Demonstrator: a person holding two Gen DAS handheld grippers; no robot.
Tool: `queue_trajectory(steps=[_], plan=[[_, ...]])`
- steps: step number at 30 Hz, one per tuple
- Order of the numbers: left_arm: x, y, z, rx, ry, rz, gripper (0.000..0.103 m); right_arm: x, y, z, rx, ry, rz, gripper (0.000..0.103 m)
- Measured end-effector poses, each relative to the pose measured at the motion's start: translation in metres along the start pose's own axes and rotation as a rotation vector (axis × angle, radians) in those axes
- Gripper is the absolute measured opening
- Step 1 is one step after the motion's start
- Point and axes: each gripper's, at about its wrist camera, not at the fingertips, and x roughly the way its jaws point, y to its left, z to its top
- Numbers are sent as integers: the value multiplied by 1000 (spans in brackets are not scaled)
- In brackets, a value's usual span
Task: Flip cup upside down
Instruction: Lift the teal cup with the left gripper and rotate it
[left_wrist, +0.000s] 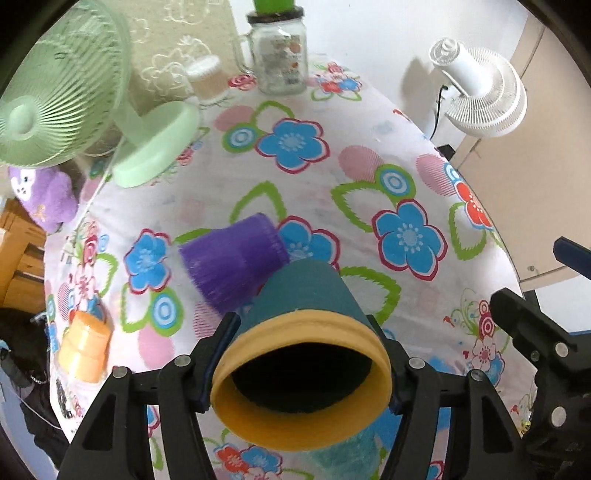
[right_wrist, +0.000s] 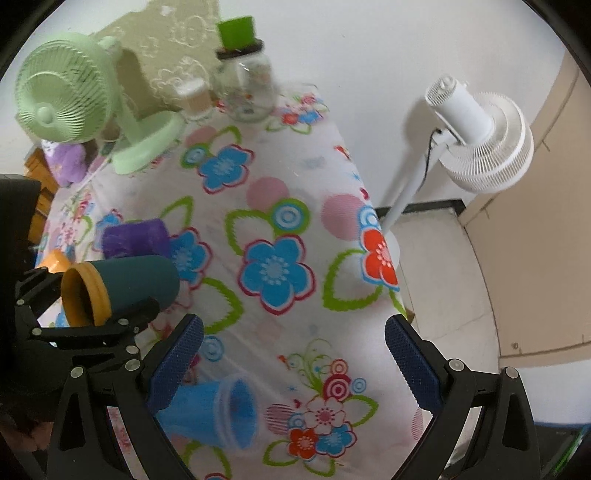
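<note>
1. The left gripper (left_wrist: 301, 369) is clamped on the teal cup (left_wrist: 306, 295) near its yellow rim, holding it above the table (left_wrist: 332, 122) on its side, mouth toward the camera. The hold is close to the rim, so the cup could twist or slip as it turns.
2. The purple cup (left_wrist: 232, 258) lies just beyond (perhaps touching; I cannot tell). Lowering here could knock it.
3. The right gripper (right_wrist: 293, 354) hangs wide apart and empty over the blue cup (right_wrist: 207, 413); dropping it carelessly could nudge that cup.
</note>
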Motion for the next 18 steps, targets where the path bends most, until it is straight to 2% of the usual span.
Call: queue_trajectory(steps=[10, 18], plan=[[-41, 50, -35, -87, -65, 45, 67, -25, 50, -1, -81, -38, 38, 100], [-31, 105, -85, -197, -35, 69, 67, -20, 110, -6, -167, -31, 78, 100]])
